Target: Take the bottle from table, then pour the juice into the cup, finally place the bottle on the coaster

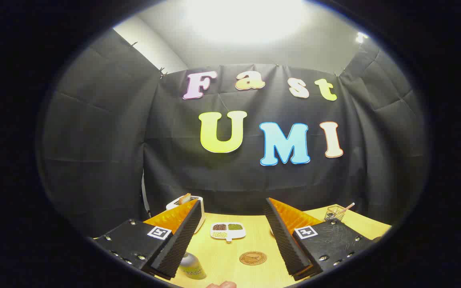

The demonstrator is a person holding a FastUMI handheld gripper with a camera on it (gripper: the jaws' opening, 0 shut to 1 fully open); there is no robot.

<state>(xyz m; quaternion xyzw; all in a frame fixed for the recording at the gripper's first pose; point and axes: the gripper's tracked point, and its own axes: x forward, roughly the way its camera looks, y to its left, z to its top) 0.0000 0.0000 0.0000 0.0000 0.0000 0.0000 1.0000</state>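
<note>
Jaws (230, 244) spread wide, empty. Bottle (192, 267) low in frame, beside left finger; coaster (253, 258) between fingers on tabletop (230, 250). Risk: left finger clips bottle on descent, toppling it.

Gripper (230, 236) fingers (176, 244) wide apart, empty.
</note>
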